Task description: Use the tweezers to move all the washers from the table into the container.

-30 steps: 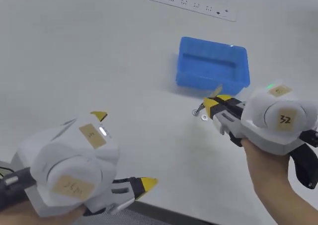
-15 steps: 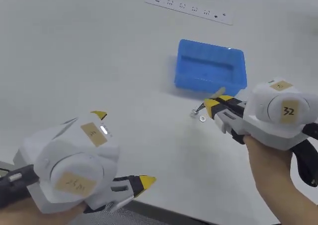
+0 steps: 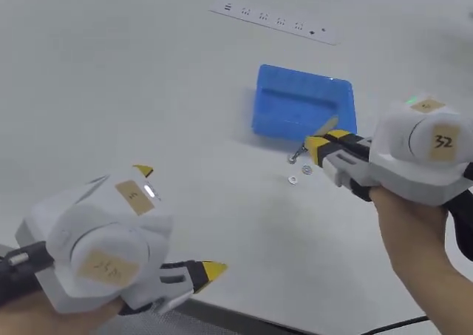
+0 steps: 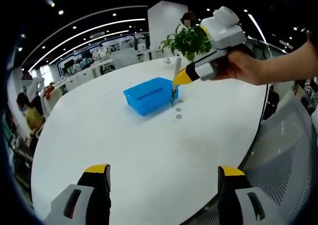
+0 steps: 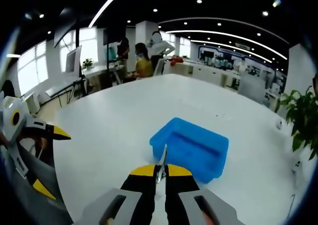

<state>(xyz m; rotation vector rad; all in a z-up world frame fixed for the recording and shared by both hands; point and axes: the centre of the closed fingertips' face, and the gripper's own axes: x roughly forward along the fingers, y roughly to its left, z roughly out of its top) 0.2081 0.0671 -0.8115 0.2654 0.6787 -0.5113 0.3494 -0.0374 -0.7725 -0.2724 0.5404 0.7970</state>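
Observation:
A blue container (image 3: 303,104) stands on the white table; it also appears in the left gripper view (image 4: 148,94) and the right gripper view (image 5: 191,146). Two small washers (image 3: 293,180) (image 3: 307,170) lie just in front of it, and they appear again (image 4: 179,116) in the left gripper view. My right gripper (image 3: 325,147) (image 5: 160,173) is shut on metal tweezers (image 3: 299,153) (image 5: 162,159). Their tip hangs just above the washers, near the container's front wall. Whether the tip holds a washer is too small to tell. My left gripper (image 3: 177,220) (image 4: 164,173) stands open and empty at the near left.
A white power strip (image 3: 273,21) lies at the back of the table (image 3: 185,113). The table's near edge (image 3: 244,316) runs just under my left gripper. A potted plant (image 4: 189,38) and people at desks sit in the background.
My right gripper has drawn the tweezers' tip up and away from the two washers, towards the container. The left gripper has held its place, open.

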